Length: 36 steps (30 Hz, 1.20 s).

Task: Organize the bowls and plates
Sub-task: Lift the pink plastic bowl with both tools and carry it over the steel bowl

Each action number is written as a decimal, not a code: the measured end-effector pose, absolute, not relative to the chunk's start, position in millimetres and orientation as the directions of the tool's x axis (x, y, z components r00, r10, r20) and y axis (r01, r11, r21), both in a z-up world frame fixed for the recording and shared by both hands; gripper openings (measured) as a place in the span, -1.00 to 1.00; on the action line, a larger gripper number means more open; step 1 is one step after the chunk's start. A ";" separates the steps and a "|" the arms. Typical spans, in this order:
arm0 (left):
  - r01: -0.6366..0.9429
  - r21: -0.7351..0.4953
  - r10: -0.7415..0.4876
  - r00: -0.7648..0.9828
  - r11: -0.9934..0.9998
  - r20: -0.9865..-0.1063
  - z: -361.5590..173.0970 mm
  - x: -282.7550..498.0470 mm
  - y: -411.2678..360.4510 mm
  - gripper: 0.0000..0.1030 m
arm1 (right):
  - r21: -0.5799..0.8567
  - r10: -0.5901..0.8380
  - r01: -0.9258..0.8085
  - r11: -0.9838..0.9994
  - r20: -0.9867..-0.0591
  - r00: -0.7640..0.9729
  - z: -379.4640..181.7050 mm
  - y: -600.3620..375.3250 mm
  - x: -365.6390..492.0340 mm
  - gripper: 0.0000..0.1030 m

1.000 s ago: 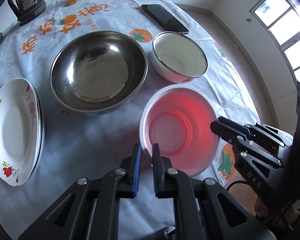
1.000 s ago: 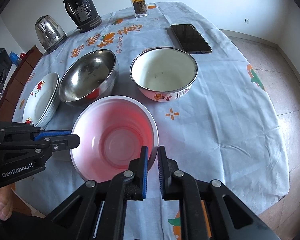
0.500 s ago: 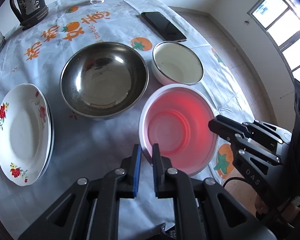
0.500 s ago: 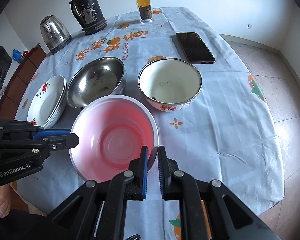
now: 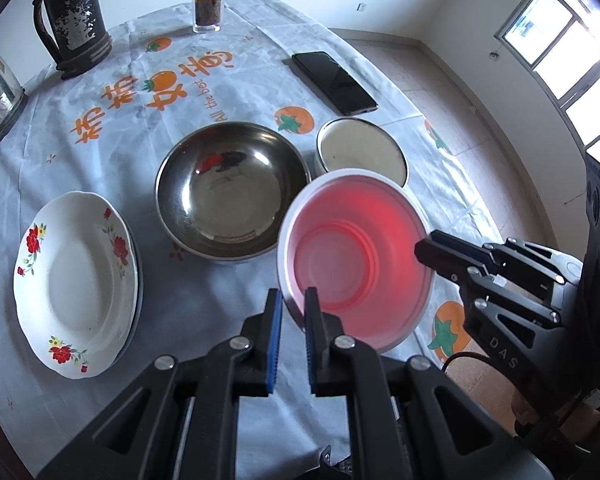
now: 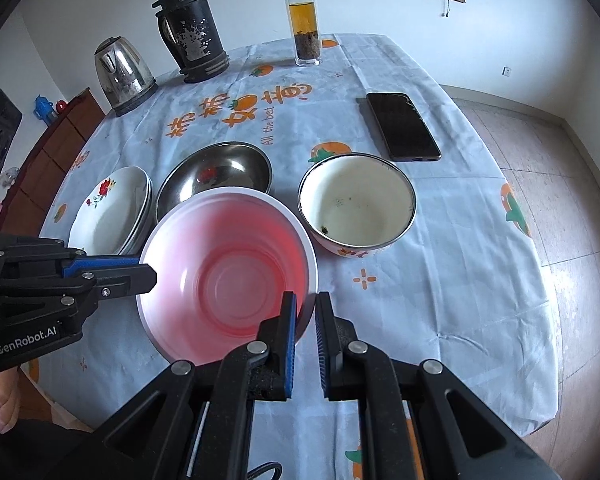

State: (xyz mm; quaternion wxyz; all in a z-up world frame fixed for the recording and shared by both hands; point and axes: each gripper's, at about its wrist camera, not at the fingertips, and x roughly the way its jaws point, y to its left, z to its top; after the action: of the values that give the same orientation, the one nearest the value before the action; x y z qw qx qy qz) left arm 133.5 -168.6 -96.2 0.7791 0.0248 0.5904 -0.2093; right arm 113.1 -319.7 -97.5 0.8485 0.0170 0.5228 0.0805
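bowls: three – pink bowl [image 5: 356, 256], steel bowl [image 5: 230, 188] at its 10 o'clock, white bowl [image 6: 356, 204] | plates [image 5: 74, 284]: one stack | left tongs [image 5: 290, 312], right tongs [image 6: 305, 314]: both pinch the pink bowl's rim above the tabletop [image 6: 440, 280]

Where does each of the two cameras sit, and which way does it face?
Left wrist: rides the left gripper, looking steeply down at its grip on the pink bowl; the right gripper enters from the right.
Right wrist: rides the right gripper, looking down at the opposite rim; the left gripper shows.
Shared: pink bowl, steel bowl, enamel bowl, plates, phone.
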 end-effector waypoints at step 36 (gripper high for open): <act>0.260 -0.169 -0.241 0.278 0.951 -0.930 -85.3 165.9 -134.6 -0.84 | 0.104 0.201 -0.219 0.970 -0.851 0.486 -76.0 -282.8 154.8 -0.80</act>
State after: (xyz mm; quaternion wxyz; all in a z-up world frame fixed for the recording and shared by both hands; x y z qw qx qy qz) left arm 165.9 -134.6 -85.3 0.7993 0.0084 0.5801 -0.1568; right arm 154.8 -282.8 -76.0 0.8619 -0.0094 0.4921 0.1217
